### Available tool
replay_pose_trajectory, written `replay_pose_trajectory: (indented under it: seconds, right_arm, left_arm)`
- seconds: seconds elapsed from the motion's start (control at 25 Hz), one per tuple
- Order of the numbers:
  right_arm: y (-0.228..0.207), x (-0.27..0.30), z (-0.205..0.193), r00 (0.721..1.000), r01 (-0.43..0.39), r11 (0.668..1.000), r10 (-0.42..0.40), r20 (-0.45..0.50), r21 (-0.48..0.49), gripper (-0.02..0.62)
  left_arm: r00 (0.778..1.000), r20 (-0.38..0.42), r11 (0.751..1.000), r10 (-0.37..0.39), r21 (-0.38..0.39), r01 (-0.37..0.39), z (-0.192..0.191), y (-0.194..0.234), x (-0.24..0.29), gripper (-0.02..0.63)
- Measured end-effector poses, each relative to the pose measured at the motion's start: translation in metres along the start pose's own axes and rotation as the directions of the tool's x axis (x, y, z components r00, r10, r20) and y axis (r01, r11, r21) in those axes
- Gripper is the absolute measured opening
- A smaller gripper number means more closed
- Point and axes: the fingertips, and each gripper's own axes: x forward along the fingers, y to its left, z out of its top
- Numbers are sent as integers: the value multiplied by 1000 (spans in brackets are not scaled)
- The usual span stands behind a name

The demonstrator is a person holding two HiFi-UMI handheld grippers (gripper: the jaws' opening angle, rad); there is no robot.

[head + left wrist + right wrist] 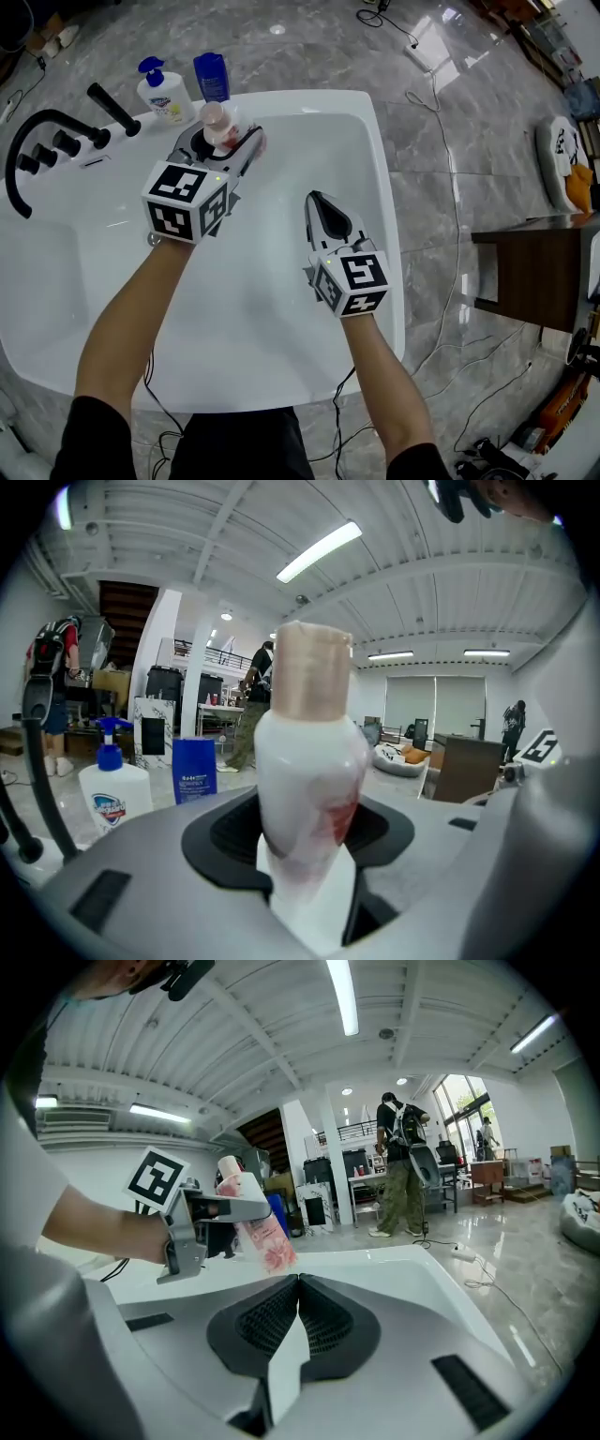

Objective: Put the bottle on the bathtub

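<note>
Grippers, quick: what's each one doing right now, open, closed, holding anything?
Left gripper: closed on the white bottle, holding it upright.
Right gripper: closed, jaws together, nothing between them.

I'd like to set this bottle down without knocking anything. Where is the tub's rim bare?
The bathtub rim is bare from the blue bottle rightward to the far corner, and down the whole right side. The far left is crowded: pump soap bottle, blue bottle and black faucet stand close together there, just beyond the pink-capped bottle in the left gripper.
</note>
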Motion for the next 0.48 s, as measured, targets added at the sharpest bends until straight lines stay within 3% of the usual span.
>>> replay_pose_trajectory:
  seconds: [0.32, 0.48]
  right_arm:
    - [-24, 27, 10, 1000, 1, 1000, -1, -5, -8, 23]
    - [-33, 33, 10, 1000, 9, 1000, -9, -15, 3, 23]
  left_arm:
    - [999, -13, 999, 46, -9, -46, 6, 24, 69, 227]
    - [995, -60, 997, 77, 0, -77, 2, 34, 99, 227]
